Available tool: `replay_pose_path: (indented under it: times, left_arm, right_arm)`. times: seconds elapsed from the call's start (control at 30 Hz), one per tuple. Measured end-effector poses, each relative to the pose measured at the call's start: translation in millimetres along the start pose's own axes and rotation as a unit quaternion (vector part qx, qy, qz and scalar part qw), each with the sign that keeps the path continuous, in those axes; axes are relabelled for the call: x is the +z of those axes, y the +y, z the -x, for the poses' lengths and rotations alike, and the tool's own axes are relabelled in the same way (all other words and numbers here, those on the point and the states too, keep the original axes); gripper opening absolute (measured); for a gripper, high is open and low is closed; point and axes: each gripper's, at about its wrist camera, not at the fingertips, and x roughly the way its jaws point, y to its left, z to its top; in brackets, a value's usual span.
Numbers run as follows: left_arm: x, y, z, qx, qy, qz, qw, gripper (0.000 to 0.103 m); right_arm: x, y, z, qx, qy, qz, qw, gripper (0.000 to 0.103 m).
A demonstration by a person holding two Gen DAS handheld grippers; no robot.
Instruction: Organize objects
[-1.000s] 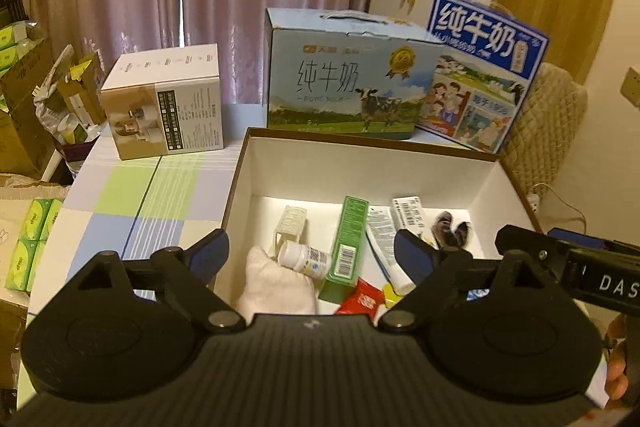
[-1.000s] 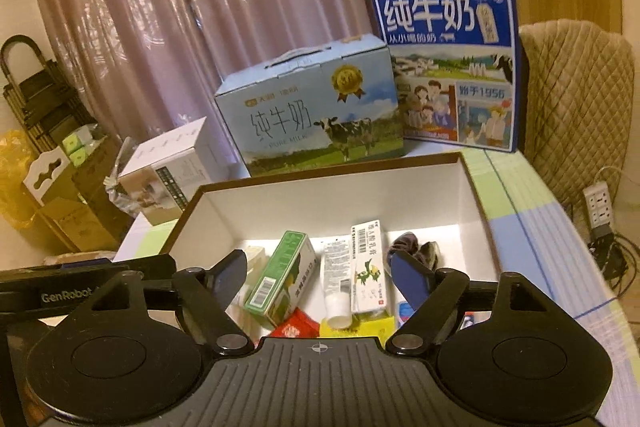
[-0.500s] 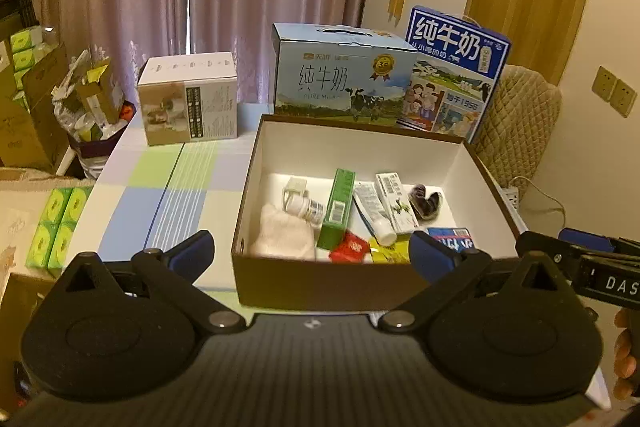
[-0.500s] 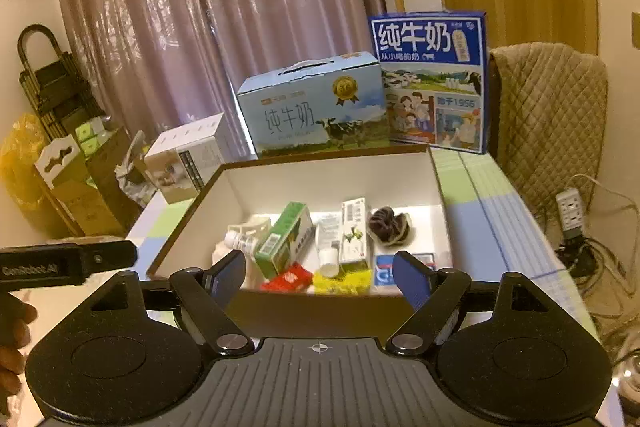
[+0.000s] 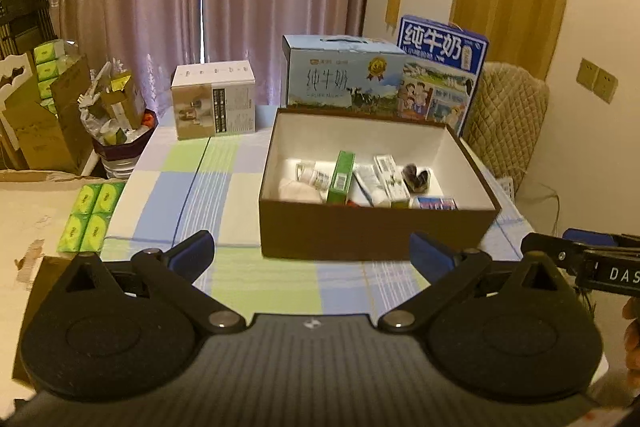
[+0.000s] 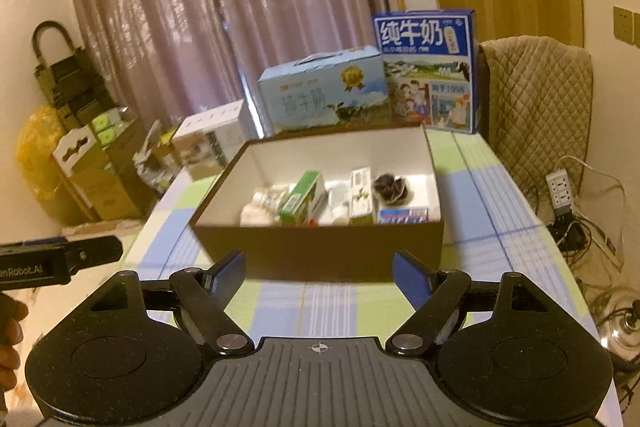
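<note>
A brown box (image 5: 372, 231) (image 6: 320, 247) with a white inside stands on the checked tablecloth. Inside lie several small items: a green carton (image 5: 341, 177) (image 6: 301, 197), a white bottle (image 5: 314, 175), a white tube (image 5: 370, 183), a dark bundle (image 5: 417, 178) (image 6: 390, 188) and a blue packet (image 5: 434, 203) (image 6: 404, 215). My left gripper (image 5: 312, 255) is open and empty, in front of the box's near wall. My right gripper (image 6: 320, 275) is likewise open and empty, just short of the box.
Behind the box stand two milk cartons (image 5: 344, 77) (image 5: 440, 67) and a white carton (image 5: 214, 99). Green tissue packs (image 5: 90, 217) lie at the table's left. A padded chair (image 6: 536, 107) and a power strip with cables (image 6: 560, 191) are on the right. Cardboard boxes (image 5: 40, 123) crowd the left.
Both grippers have pulled back from over the box, so the whole box now shows ahead of them. Both stayed open. The items inside have not moved.
</note>
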Motion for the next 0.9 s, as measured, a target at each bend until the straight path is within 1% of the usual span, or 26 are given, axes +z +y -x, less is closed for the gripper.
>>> replay_pose_path:
  times: [0.1, 0.17, 0.33, 0.47, 0.63, 0.73, 0.9]
  left_arm:
    - [-13, -5, 20, 0.006, 0.002, -0.016, 0.9998, 0.102]
    - [-22, -7, 33, 0.011, 0.005, -0.018, 0.9998, 0.102]
    - [-44, -4, 58, 0.012, 0.027, 0.006, 0.9996, 0.102]
    - [-58, -3, 75, 0.017, 0.038, 0.009, 0.9991, 0.102]
    - [-70, -9, 91, 0.016, 0.042, 0.004, 0.999, 0.102]
    - [-73, -15, 94, 0.009, 0.046, -0.002, 0.9989, 0.102]
    - [-81, -22, 96, 0.012, 0.05, -0.015, 0.9986, 0.102]
  right_arm:
    - [-13, 7, 14, 0.006, 0.008, 0.0, 1.0, 0.078]
    - [-22, 12, 25, 0.013, 0.013, -0.001, 1.0, 0.078]
    - [-39, 20, 48, 0.017, 0.021, 0.0, 1.0, 0.078]
    - [-49, 25, 64, 0.025, 0.027, 0.001, 0.999, 0.078]
    - [-61, 31, 77, 0.031, 0.038, 0.004, 0.999, 0.078]
    - [-68, 34, 82, 0.033, 0.046, 0.009, 0.998, 0.078]
    - [-76, 34, 87, 0.027, 0.053, 0.012, 0.998, 0.078]
